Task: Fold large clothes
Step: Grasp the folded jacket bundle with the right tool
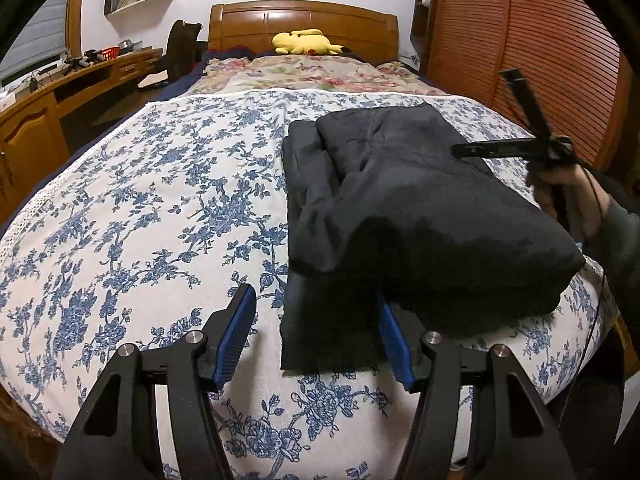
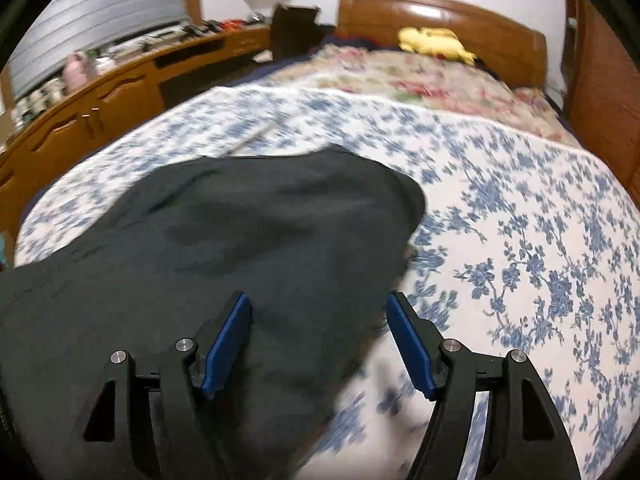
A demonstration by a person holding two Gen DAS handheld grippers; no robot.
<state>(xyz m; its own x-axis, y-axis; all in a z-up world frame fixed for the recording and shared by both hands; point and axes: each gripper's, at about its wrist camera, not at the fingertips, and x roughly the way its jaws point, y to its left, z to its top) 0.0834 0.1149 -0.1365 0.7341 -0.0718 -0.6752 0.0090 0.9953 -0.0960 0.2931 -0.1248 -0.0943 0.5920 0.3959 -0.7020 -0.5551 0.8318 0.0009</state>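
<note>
Black garment (image 1: 404, 200), folded into a thick bundle, lies on the blue-flowered bedspread (image 1: 140, 220). Left gripper (image 1: 316, 316) is spread wide at its near edge, one blue pad tucked against the cloth. Only the left view shows the right hand (image 1: 568, 192) raised beside the bundle; the blurred right view shows the right gripper (image 2: 318, 312), fingers apart, above it. Beyond sit a wooden headboard (image 1: 304, 24), yellow plush (image 1: 306, 42) and desk (image 1: 80, 76).

Both grippers are wide open right now: left gripper (image 1: 316, 332) low, right gripper (image 2: 318, 340) too (its hand (image 1: 568, 196) gripping the handle).
</note>
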